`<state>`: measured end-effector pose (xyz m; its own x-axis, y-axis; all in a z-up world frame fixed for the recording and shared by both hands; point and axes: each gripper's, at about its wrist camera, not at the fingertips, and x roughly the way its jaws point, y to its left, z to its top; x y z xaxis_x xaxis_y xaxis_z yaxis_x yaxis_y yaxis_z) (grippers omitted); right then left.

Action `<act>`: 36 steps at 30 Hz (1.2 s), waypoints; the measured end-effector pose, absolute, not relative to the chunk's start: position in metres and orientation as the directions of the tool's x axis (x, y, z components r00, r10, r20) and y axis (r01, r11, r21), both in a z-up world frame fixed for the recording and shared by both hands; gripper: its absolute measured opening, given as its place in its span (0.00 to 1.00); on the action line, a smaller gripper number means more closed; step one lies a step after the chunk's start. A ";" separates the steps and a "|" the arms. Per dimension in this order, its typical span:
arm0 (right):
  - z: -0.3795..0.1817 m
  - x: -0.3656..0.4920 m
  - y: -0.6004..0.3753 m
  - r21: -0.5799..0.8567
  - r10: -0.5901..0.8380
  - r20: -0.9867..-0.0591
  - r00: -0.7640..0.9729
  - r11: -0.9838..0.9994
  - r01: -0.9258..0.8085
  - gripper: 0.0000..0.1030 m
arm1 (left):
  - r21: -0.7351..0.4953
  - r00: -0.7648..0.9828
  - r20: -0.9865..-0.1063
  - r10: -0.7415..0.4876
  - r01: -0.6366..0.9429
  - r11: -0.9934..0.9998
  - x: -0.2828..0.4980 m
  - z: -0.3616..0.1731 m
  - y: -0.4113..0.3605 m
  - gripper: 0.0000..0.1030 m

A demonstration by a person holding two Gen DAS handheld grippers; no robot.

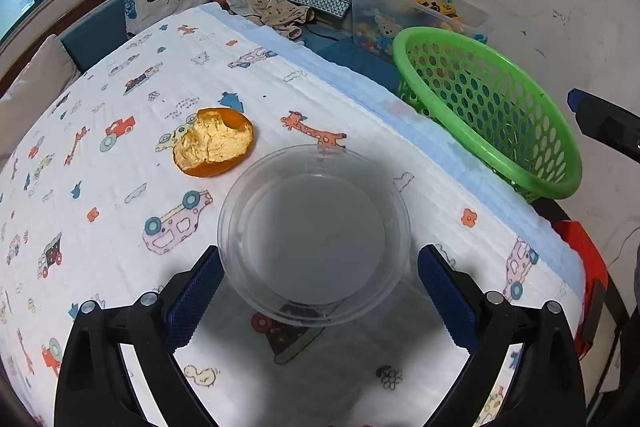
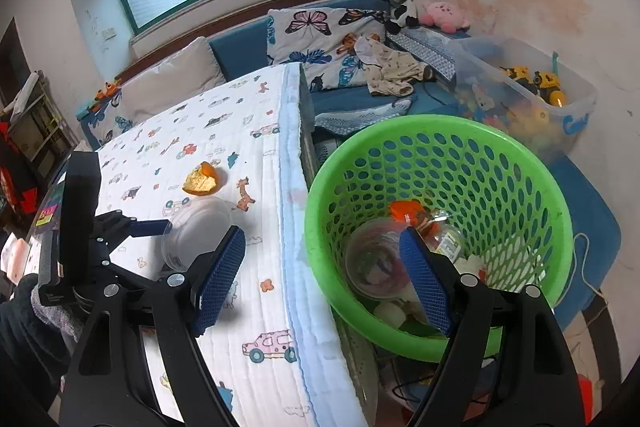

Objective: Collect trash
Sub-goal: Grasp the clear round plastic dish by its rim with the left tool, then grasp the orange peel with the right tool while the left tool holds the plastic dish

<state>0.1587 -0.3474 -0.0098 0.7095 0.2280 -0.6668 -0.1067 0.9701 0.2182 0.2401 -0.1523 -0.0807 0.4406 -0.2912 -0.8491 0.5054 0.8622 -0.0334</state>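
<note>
Bottle (image 2: 434,227) label in green basket (image 2: 460,131), print too small to read

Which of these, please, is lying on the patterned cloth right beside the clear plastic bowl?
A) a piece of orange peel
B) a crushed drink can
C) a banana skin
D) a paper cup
A: the orange peel lies on the cloth just beyond the bowl, pith side up; no banana skin, can or paper cup shows on the cloth.
</note>
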 end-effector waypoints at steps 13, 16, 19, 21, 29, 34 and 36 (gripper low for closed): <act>-0.013 0.162 -0.340 0.218 0.235 -0.672 0.702 0.969 -0.116 0.77 | -0.054 0.444 -0.842 -0.306 0.496 0.867 0.243 -0.085 -0.151 0.86; -0.012 0.163 -0.338 0.217 0.239 -0.673 0.700 0.969 -0.122 0.77 | -0.047 0.454 -0.838 -0.302 0.491 0.870 0.241 -0.084 -0.149 0.86; -0.011 0.164 -0.334 0.218 0.245 -0.672 0.699 0.967 -0.129 0.77 | -0.045 0.471 -0.827 -0.306 0.487 0.872 0.236 -0.078 -0.144 0.86; -0.011 0.166 -0.332 0.219 0.252 -0.671 0.697 0.966 -0.139 0.77 | -0.040 0.487 -0.819 -0.305 0.481 0.876 0.230 -0.071 -0.137 0.86; -0.014 0.182 -0.305 0.215 0.288 -0.676 0.678 0.958 -0.192 0.77 | -0.029 0.522 -0.809 -0.269 0.422 0.906 0.211 -0.053 -0.096 0.86; -0.018 0.200 -0.279 0.212 0.320 -0.685 0.655 0.947 -0.241 0.77 | -0.028 0.542 -0.807 -0.236 0.365 0.931 0.200 -0.044 -0.064 0.86; -0.020 0.208 -0.269 0.209 0.332 -0.691 0.642 0.942 -0.262 0.77 | -0.031 0.554 -0.801 -0.227 0.341 0.940 0.195 -0.040 -0.051 0.86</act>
<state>0.2076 -0.2689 -0.0204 0.6419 0.3322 -0.6911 -0.2622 0.9421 0.2092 0.1954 -0.0509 -0.0397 0.5541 -0.2269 -0.8009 0.3407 0.9397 -0.0305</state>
